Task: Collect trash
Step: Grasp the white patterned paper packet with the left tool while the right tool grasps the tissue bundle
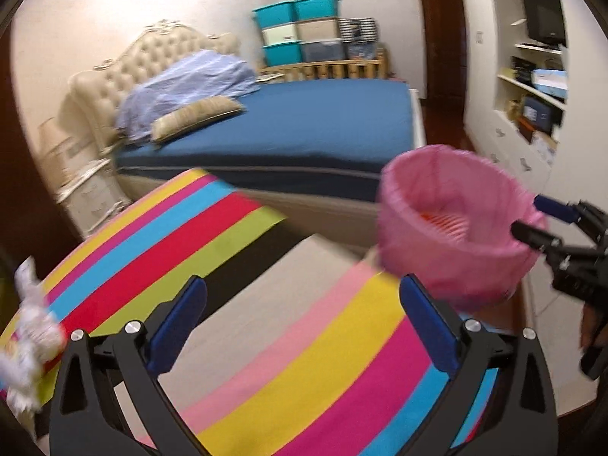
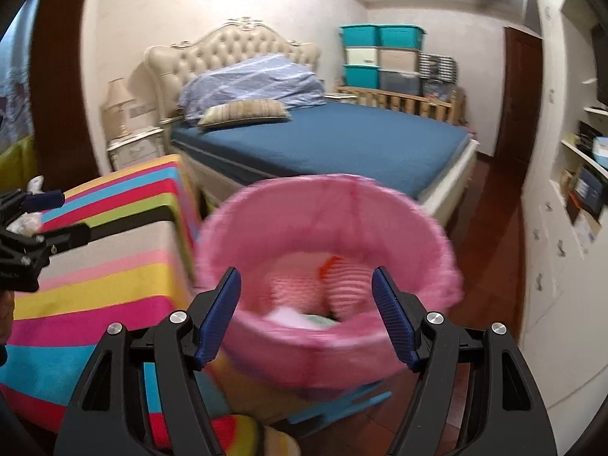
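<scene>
A bin lined with a pink bag point(image 1: 437, 266) stands at the right edge of a table under a striped cloth point(image 1: 304, 361). In the right wrist view the bin point(image 2: 304, 361) fills the middle, with white and pale green scraps point(image 2: 300, 317) in its bottom. My right gripper point(image 2: 307, 273) hovers open over the bin's near rim with nothing between its fingers; the left wrist view shows it point(image 1: 528, 213) at the bin's right rim. My left gripper point(image 1: 302, 285) is open and empty above the cloth. A crumpled white wrapper point(image 1: 30, 342) lies at the table's left edge.
Behind the table stands a bed with a blue sheet point(image 1: 323, 114), a bedside cabinet point(image 2: 133, 148) to its left and stacked storage boxes point(image 1: 300, 34) at the back. White shelves and drawers point(image 2: 570, 190) line the right wall above a dark wooden floor point(image 2: 490, 209).
</scene>
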Demonstrator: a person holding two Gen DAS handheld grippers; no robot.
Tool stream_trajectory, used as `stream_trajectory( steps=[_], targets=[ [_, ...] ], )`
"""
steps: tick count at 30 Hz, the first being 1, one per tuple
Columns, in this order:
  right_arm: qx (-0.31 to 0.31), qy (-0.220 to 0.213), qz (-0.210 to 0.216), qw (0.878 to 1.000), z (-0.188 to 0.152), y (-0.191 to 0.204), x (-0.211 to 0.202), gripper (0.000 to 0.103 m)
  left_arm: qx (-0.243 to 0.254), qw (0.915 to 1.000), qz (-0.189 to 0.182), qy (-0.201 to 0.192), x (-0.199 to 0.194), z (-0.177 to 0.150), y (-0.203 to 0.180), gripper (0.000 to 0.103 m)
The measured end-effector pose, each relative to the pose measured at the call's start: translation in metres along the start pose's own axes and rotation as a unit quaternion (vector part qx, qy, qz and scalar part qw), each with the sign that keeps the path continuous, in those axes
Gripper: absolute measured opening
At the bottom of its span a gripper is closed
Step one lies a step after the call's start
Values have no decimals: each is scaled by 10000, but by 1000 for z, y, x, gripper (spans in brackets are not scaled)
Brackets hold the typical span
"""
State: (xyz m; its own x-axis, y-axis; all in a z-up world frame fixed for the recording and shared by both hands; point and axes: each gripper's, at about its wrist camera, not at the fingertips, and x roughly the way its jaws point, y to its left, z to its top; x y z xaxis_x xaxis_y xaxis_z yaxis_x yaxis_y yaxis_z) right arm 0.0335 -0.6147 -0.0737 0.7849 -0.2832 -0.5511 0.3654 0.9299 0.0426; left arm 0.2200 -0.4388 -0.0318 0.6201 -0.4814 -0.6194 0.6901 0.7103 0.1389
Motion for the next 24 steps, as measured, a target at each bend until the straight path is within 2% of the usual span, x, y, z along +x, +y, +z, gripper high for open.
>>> stream_trajectory(
  steps=[7,14,20,24],
  targets=[
    [-608,272,698,9953,5,103,15,72,-573,9951,747,291,-49,-71,96,98],
    [-1133,391,1470,9819,8,221,16,75,-1067,9790,1695,387,-111,-141,188,98],
    [-1611,501,1906,9671,1,310,13,75,-1334,9665,2115,577,-153,-189,240,98],
    [-1806,620,2176,9572,2,349,13,75,-1572,9561,2341,795,-171,-222,281,98]
  ],
)
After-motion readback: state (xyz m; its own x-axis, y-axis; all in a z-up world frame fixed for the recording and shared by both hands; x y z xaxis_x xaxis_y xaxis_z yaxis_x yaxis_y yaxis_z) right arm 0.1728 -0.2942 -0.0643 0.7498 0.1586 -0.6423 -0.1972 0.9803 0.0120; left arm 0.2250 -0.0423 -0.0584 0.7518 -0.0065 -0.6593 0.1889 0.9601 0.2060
